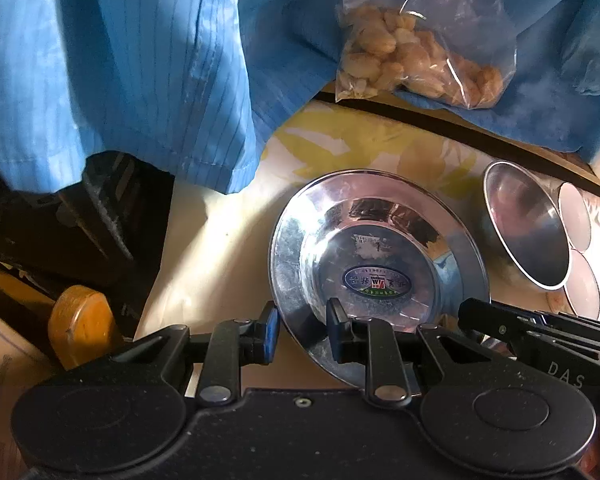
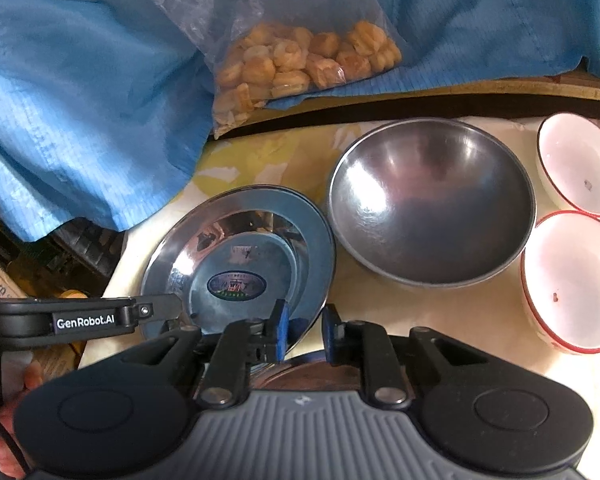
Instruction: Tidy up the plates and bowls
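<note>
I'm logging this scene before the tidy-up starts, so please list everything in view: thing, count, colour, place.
Plate: one, shiny steel with an oval sticker, on the near left of the table, its near rim between both grippers' fingers.
Steel bowl: one, dull grey, right of the plate.
White bowls: two, white with red rims, at the far right, one behind the other.
Bag: one, clear plastic holding tan snack pieces, at the back on the cloth.
Cloth: one, blue, draped across the back and left.
Table: one, cream cover with yellow leaf print.
Left gripper: black, at the plate's near rim.
Right gripper: black with blue pads, at the plate's near right rim.
</note>
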`<state>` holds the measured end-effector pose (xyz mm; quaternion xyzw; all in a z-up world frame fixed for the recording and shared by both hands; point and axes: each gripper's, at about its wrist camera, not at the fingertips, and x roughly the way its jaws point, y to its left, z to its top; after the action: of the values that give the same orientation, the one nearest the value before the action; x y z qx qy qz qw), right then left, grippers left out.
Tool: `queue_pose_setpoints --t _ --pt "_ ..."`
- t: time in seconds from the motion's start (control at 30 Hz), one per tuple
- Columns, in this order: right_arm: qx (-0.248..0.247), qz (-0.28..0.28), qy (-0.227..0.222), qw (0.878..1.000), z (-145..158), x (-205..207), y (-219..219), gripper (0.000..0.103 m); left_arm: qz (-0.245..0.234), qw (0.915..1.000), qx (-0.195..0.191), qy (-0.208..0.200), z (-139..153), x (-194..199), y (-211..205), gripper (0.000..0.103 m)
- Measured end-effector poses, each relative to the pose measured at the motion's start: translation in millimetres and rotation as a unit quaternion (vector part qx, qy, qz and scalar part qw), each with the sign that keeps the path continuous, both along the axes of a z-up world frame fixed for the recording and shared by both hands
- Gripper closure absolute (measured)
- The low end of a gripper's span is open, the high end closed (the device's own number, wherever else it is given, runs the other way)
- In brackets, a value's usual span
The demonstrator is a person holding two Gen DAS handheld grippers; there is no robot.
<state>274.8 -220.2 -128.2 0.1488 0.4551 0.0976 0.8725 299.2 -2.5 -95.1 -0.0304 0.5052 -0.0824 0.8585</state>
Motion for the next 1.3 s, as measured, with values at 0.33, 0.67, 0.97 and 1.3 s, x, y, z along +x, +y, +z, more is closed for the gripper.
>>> queue_pose_setpoints --t 0.33,0.67,0.97,1.3 --pt "0.003 0.006 -0.038 0.999 25 -25 -11 0.083 -0.012 0.9991 -0.014 -0.038 23 -22 -5 0.077" --pt "-0.006 -0.015 -0.042 0.999 45 -79 -34 0.083 -0.054 0.9972 -0.031 -0.042 29 -60 -32 0.076" --pt "-0.013 -0.037 -0.026 0.999 50 -126 -51 0.083 -0.097 0.9944 -0.031 -0.029 29 -88 -56 0.076" --pt "-0.012 -0.046 0.01 0.999 41 -144 -54 0.082 -0.106 0.9942 -0.014 -0.002 19 -105 -62 0.075"
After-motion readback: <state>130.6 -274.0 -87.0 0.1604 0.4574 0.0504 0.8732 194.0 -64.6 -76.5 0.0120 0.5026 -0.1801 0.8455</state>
